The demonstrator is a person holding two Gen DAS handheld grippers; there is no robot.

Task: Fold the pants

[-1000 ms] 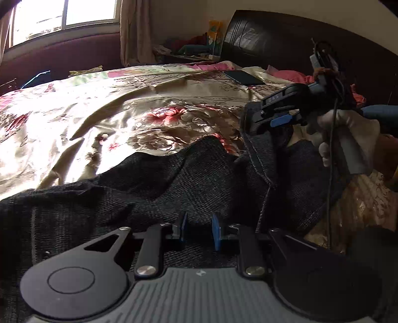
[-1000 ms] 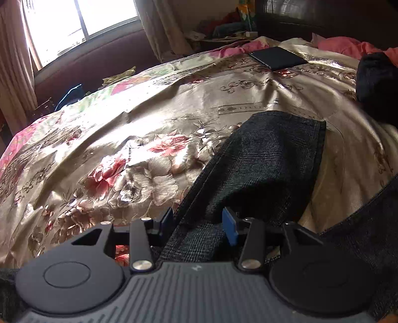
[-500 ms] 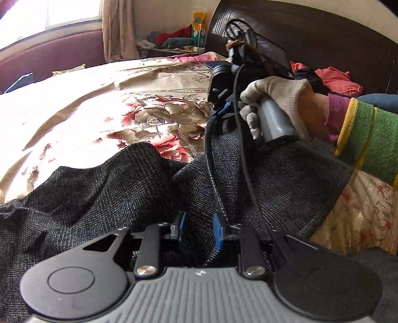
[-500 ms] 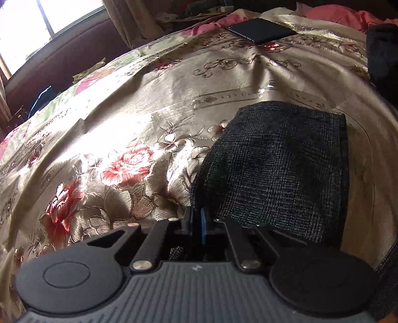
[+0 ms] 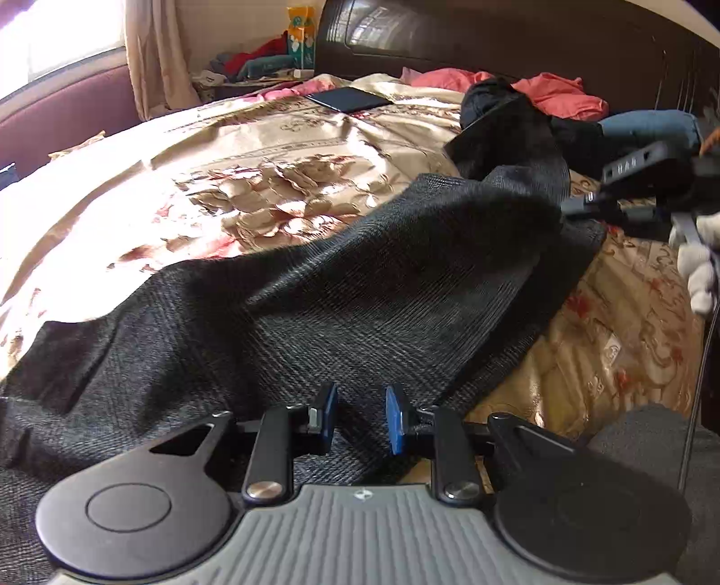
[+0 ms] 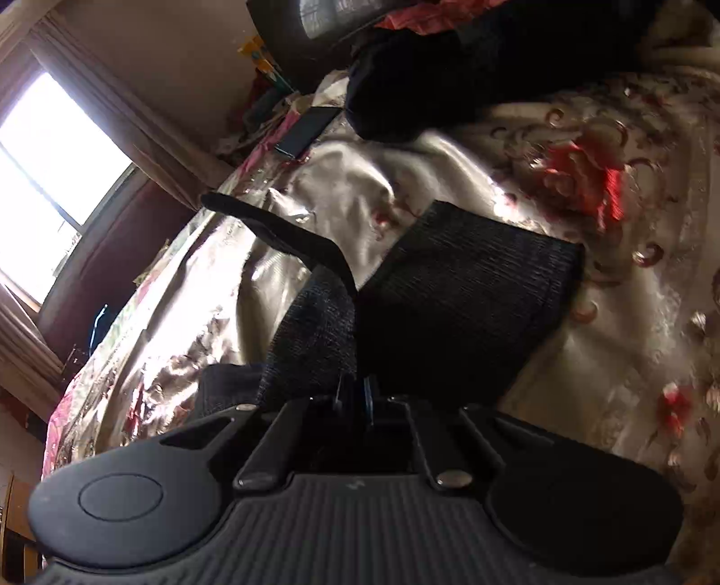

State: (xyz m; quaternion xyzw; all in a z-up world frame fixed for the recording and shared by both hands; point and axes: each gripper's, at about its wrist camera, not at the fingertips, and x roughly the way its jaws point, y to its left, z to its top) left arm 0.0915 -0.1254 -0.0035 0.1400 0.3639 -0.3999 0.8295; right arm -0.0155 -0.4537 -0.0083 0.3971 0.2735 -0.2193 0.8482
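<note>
Dark grey pants (image 5: 315, 306) lie across a floral satin bedspread (image 5: 234, 180). My left gripper (image 5: 360, 416) is open, its blue pads just over the near part of the fabric, gripping nothing. My right gripper (image 6: 355, 396) is shut on the pants' leg end (image 6: 459, 288) and holds it lifted and tilted above the bed. In the left wrist view the right gripper (image 5: 585, 207) shows at the far right, pulling the cloth taut.
A dark phone (image 5: 348, 99) lies on the bed near the headboard (image 5: 495, 40). Black, pink and blue clothes (image 5: 540, 108) are piled at the bed's head. A window (image 6: 40, 171) and curtains stand to the left.
My right gripper closed on the leg end, then lifted it and swung it to the right, rolling its view. My left gripper stayed open over the pants.
</note>
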